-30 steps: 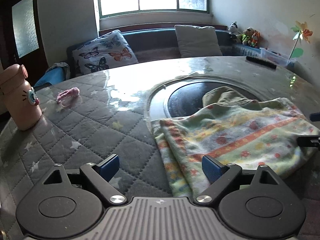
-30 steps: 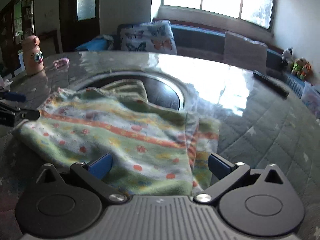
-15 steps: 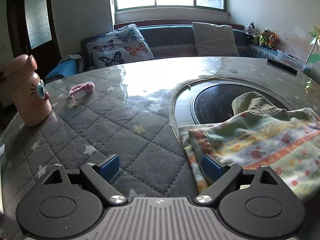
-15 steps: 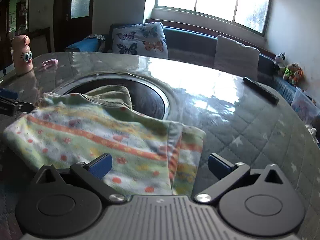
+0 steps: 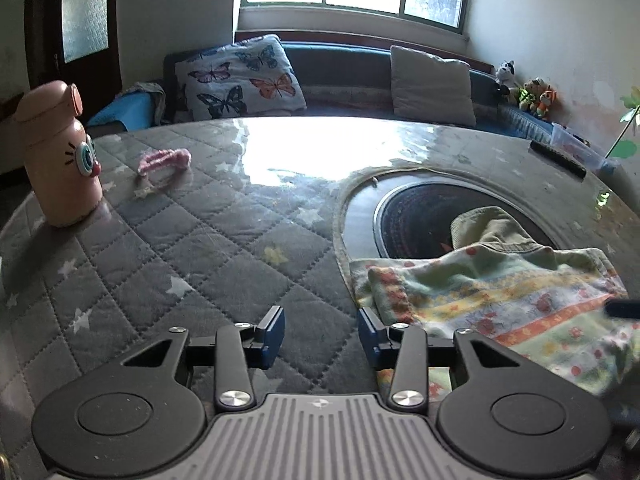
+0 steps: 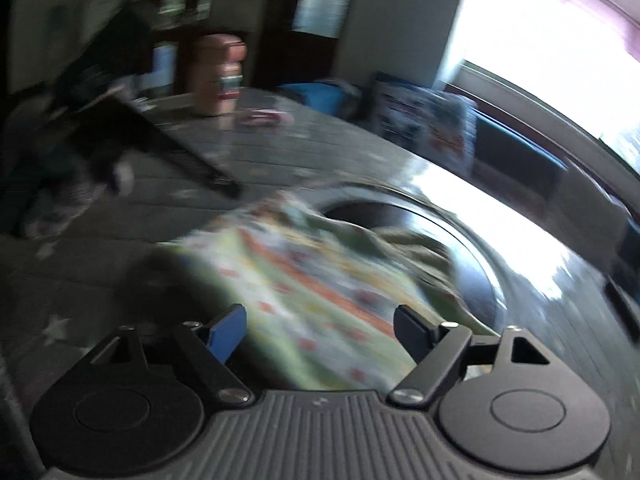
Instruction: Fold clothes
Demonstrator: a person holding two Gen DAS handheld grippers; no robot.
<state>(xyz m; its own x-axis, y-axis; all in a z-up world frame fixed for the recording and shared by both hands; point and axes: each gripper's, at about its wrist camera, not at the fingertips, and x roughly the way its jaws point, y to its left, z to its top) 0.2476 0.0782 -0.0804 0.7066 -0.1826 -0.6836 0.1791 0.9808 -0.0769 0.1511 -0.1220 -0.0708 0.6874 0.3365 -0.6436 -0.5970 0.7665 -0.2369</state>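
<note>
While left claw (image 5: 320, 334) gapes, garment (image 5: 496, 304) beside.

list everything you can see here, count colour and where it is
patterned garment: 1, green, yellow and orange print, folded on the table's right side, partly over the round inset
table: 1, grey quilted cover with stars, glossy
round inset: 1, dark, in the table's middle
cartoon bottle: 1, pink, upright at the table's left edge
fuzzy item: 1, pink, lying right of the bottle
remote: 1, black, far right of the table
butterfly pillow: 1, white, on the sofa
plain pillow: 1, beige, on the sofa
soft toys: a few, sofa's right end
left gripper: 1, black, blue fingers, open, empty
right gripper: 1, same, open over the garment, view blurred
</note>
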